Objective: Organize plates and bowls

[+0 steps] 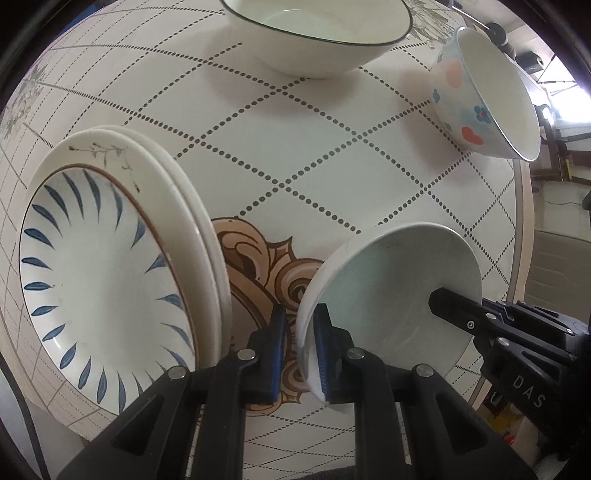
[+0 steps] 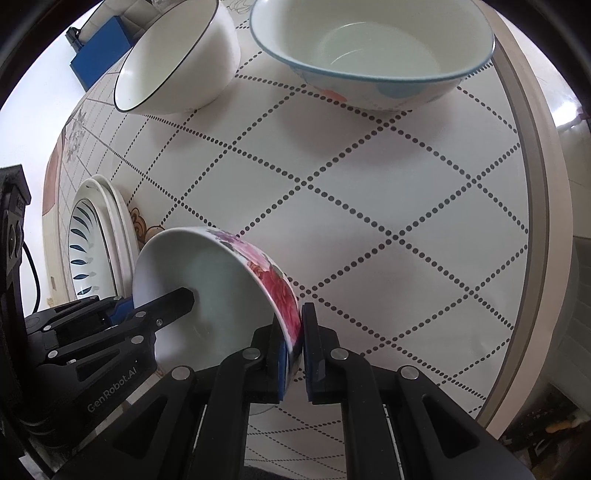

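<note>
A small white bowl with red flowers outside is held over the round table, and it also shows in the left wrist view. My right gripper is shut on its right rim. My left gripper straddles its left rim, one pad inside the bowl, jaws slightly apart. A stack of plates topped by a blue-leaf plate lies to the left, also seen in the right wrist view.
A black-rimmed white bowl stands at the back. A blue-rimmed bowl with coloured spots stands at the back right. The table edge curves along the right.
</note>
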